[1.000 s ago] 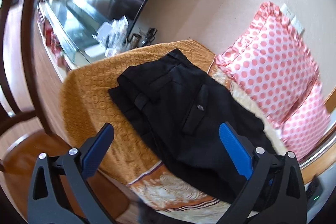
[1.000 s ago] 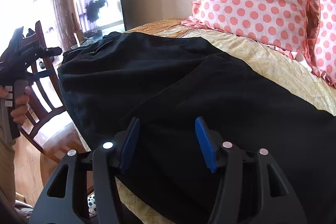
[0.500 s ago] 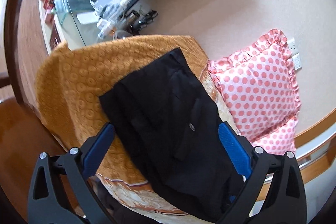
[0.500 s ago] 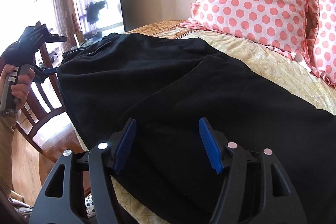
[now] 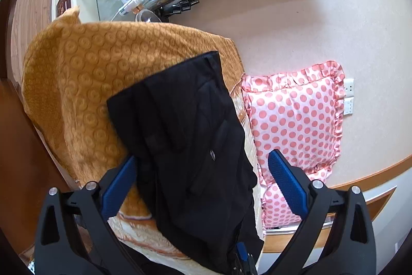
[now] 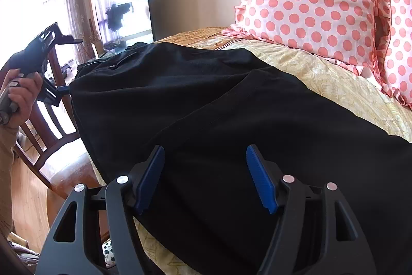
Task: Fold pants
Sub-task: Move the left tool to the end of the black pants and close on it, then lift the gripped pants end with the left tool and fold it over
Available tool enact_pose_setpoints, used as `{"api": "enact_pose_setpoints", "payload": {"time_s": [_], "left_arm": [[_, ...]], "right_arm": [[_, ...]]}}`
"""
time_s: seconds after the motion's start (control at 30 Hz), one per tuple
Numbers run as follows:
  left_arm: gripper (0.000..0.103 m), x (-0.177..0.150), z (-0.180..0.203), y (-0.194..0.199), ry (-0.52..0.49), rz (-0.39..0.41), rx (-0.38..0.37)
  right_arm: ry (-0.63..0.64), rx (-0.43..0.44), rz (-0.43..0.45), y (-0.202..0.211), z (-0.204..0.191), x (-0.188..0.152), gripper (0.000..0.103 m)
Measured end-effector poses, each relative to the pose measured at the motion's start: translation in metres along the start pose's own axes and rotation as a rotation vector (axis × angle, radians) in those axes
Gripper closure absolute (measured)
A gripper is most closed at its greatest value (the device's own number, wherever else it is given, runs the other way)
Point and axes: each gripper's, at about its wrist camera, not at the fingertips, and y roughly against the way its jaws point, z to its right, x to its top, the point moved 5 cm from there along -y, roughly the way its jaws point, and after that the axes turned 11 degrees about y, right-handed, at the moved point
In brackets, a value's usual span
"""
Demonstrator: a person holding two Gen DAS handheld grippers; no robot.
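Fingers (image 6: 150,181) of the right gripper (image 6: 204,178) stand spread apart just over the black pants (image 6: 231,125), holding nothing; whether the blue pads touch the cloth I cannot tell. Over in the left wrist view, the left gripper (image 5: 203,186) hangs above the same garment with its jaws wide and empty.

The pants lie flat along the bed (image 6: 334,79), waistband toward the far end on an orange blanket (image 5: 85,74), legs running back toward the right gripper. A seam across the cloth suggests one leg is laid over the other, so the lengthwise fold looks done; the crosswise folds seem left, and no grasp has been made for them.

Looking down from the left wrist, you get the whole waist end, a pocket button and the blanket's edge. Low along the bed, the right wrist view alone shows the person's hand (image 6: 22,92) gripping the left tool, a wooden chair (image 6: 49,130) and, beyond, the polka-dot pillow (image 6: 309,1).
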Motion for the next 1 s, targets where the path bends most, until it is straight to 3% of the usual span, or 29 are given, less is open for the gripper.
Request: {"api": "enact_pose_setpoints", "payload": {"time_s": [0.13, 0.27, 0.3, 0.37, 0.57, 0.83, 1.0], "left_arm": [[0.013, 0.001, 0.007, -0.005, -0.039, 0.031, 0.080], [0.049, -0.007, 0.008, -0.007, -0.126, 0.088, 0.225], [0.053, -0.007, 0.007, -0.006, -0.136, 0.099, 0.243], [0.072, -0.009, 0.003, -0.003, -0.154, 0.133, 0.291], [0.093, -0.012, 0.006, 0.002, -0.226, 0.177, 0.321], [0.096, -0.057, 0.082, 0.002, -0.590, 0.324, 0.394], [0.097, -0.110, 0.149, -0.012, -0.830, 0.345, 0.354]], "right_arm": [[0.006, -0.001, 0.001, 0.001, 0.000, -0.001, 0.035], [0.013, -0.003, 0.003, 0.002, -0.001, -0.001, 0.035], [0.013, -0.002, 0.004, 0.003, -0.001, -0.001, 0.035], [0.012, -0.001, 0.005, 0.003, -0.001, -0.002, 0.035], [0.010, -0.002, 0.017, 0.007, 0.000, -0.003, 0.034], [-0.035, -0.034, 0.097, 0.042, 0.019, -0.012, 0.029], [-0.092, -0.067, 0.148, 0.073, 0.042, -0.024, 0.029]]}}
